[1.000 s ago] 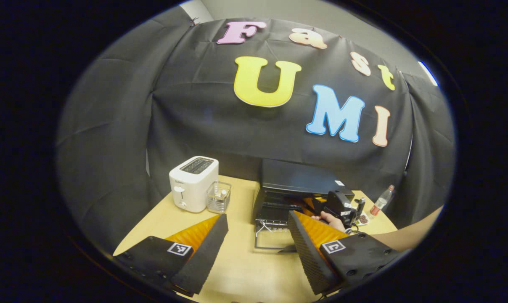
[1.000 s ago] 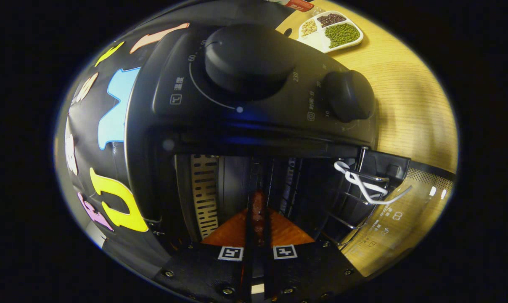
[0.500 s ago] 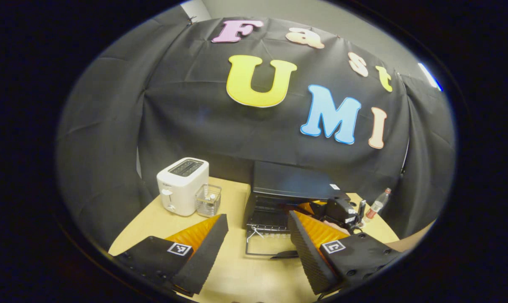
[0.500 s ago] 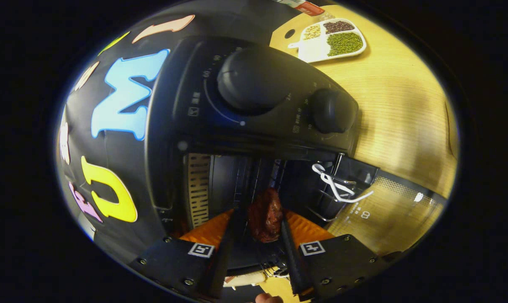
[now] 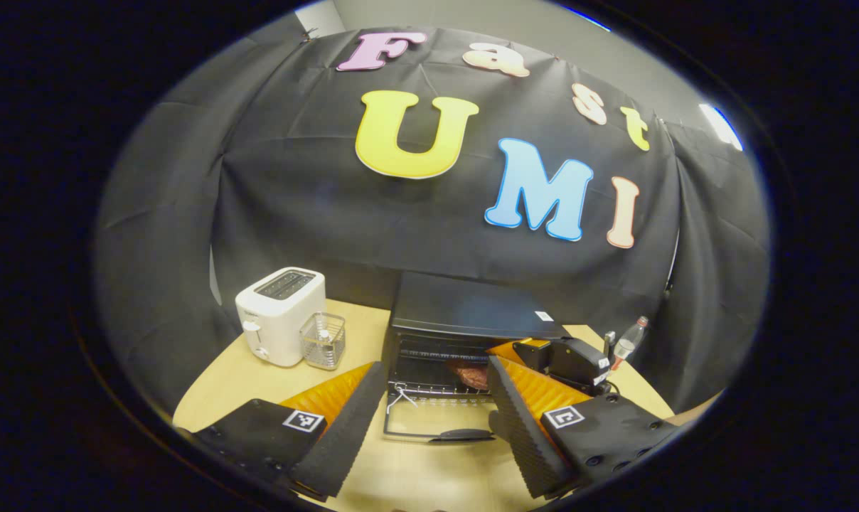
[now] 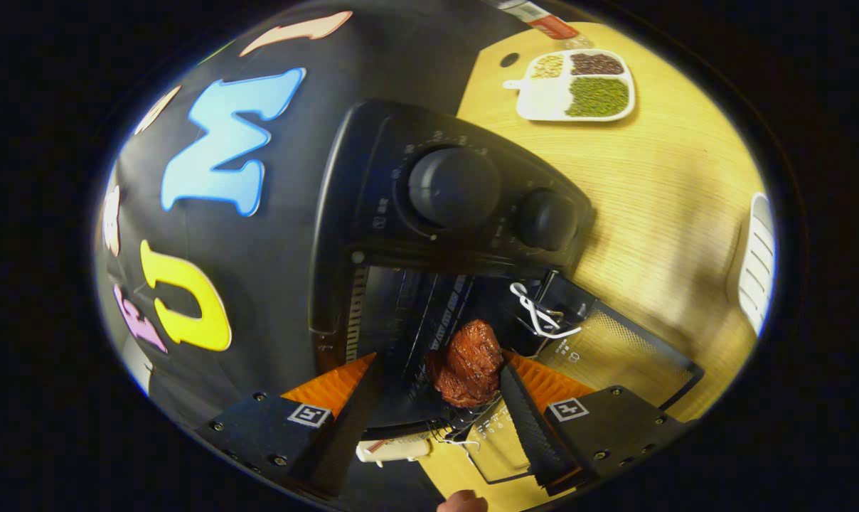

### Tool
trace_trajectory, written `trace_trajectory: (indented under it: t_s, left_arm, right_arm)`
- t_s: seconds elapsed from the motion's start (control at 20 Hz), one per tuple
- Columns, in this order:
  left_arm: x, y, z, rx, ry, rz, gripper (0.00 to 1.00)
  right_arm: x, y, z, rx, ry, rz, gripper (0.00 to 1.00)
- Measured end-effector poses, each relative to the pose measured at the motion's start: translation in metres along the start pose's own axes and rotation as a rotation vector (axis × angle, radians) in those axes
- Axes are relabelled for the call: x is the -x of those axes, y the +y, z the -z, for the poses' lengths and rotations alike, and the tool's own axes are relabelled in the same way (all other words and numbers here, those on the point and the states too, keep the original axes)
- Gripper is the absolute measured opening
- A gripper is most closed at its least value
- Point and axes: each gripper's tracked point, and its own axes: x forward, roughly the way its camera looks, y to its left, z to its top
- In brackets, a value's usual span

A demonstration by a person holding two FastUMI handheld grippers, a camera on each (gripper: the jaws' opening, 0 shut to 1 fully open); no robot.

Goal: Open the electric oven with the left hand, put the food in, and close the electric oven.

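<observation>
Both sets of jaws stand open: the left gripper (image 5: 429, 405) hangs above the tabletop (image 5: 273, 373), the right gripper (image 6: 436, 398) at the oven's mouth. The food (image 6: 468, 363) lies free on the rack inside the electric oven (image 6: 444, 213), whose door (image 6: 614, 352) hangs down.

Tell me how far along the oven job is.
Done: the oven door lies open and the meat sits on the rack inside. In hand: the right hand-held gripper is open around it. Left: the open left hand-held gripper closes the door.
</observation>
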Motion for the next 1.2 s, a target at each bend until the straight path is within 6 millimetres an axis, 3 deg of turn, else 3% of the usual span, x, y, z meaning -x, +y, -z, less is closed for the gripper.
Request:
trace_trajectory:
  t_s: [0.1, 0.2, 0.3, 0.35, 0.6, 0.8, 1.0, 1.2]
  left_arm:
    - [-0.002, -0.009, 0.008, 0.002, 0.028, 0.007, 1.00]
    - [0.000, -0.013, 0.000, -0.011, 0.011, 0.009, 0.93]
    - [0.003, -0.014, -0.004, -0.024, -0.006, 0.003, 1.00]
    - [0.002, -0.013, -0.002, -0.027, -0.002, 0.000, 0.96]
    - [-0.008, -0.019, 0.001, -0.032, -0.006, 0.009, 1.00]
    - [-0.023, -0.030, 0.006, -0.067, -0.004, 0.019, 0.96]
    - [-0.033, -0.045, 0.022, -0.113, 0.023, 0.028, 1.00]
    - [-0.038, -0.057, 0.054, -0.131, 0.092, 0.033, 0.97]
  right_arm:
    - [-0.006, 0.000, 0.004, -0.170, 0.021, -0.020, 0.95]
    - [0.004, -0.003, 0.008, -0.098, 0.045, -0.023, 0.92]
    - [0.022, 0.000, 0.008, -0.023, 0.071, -0.030, 0.96]
    - [0.031, 0.002, 0.004, 0.009, 0.084, -0.033, 0.96]
    - [0.068, 0.006, -0.030, 0.172, 0.077, -0.025, 0.96]
    - [0.107, 0.016, -0.070, 0.510, -0.001, -0.009, 0.96]
    - [0.151, 0.056, -0.117, 0.898, -0.134, -0.024, 0.96]
    - [0.205, 0.111, -0.147, 1.144, -0.306, -0.084, 0.96]
